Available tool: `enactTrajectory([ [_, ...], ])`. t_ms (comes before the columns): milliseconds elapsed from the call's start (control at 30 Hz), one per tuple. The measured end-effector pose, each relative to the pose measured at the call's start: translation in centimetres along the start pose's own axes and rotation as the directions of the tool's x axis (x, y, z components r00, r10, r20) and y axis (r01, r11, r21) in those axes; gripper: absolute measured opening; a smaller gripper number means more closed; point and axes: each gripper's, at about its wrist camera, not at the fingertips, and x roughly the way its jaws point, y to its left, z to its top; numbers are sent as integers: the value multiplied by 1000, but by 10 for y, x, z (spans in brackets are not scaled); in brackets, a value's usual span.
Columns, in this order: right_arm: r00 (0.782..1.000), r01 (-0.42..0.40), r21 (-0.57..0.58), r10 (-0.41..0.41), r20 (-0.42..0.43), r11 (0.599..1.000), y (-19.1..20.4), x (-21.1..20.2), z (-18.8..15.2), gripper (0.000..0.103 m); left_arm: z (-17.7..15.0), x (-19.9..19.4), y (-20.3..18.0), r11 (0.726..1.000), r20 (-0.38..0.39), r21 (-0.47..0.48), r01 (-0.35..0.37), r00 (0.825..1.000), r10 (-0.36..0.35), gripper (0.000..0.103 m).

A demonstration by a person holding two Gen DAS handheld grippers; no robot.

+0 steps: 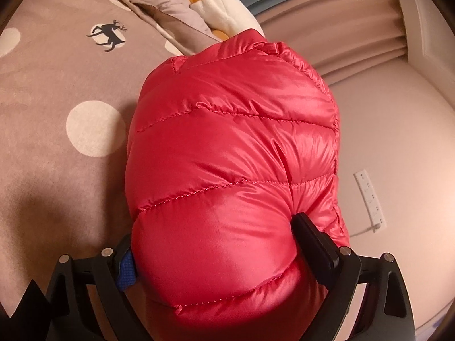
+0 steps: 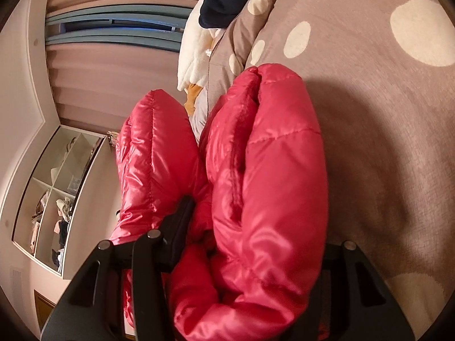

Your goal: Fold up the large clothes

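Note:
A shiny red quilted down jacket fills the middle of the left wrist view, bulging forward over the bed. My left gripper is shut on a thick bunch of it; the right finger presses into the fabric and the left blue pad shows at its side. In the right wrist view the red jacket hangs in two puffy folds. My right gripper is shut on it; its left finger shows, its right finger is hidden behind fabric.
A brown bedspread with cream dots and a deer print lies beneath. A pillow and plush toys sit at the bed's head. Curtains, a power strip and a shelf with clutter stand beside the bed.

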Motion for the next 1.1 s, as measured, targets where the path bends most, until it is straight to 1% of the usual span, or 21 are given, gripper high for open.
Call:
enactTrajectory([
  [267,1000,6,24,-6,8,1000,-5,3,6,50,-6,3,-6,1000,12,7,-30,999,30,94],
  [467,1000,28,6,-28,7,1000,-2,5,8,50,-7,7,-6,999,11,1,-36,999,36,94],
  [733,999,33,20,-33,3,999,-4,1,7,50,-7,6,-11,999,6,12,-49,999,49,94],
  [933,999,54,-20,-54,0,998,5,2,4,50,-4,6,-6,999,0,2,-44,999,44,94],
  [1100,999,53,-11,-53,-4,999,4,5,3,50,-4,6,-8,998,2,14,-58,998,58,94],
])
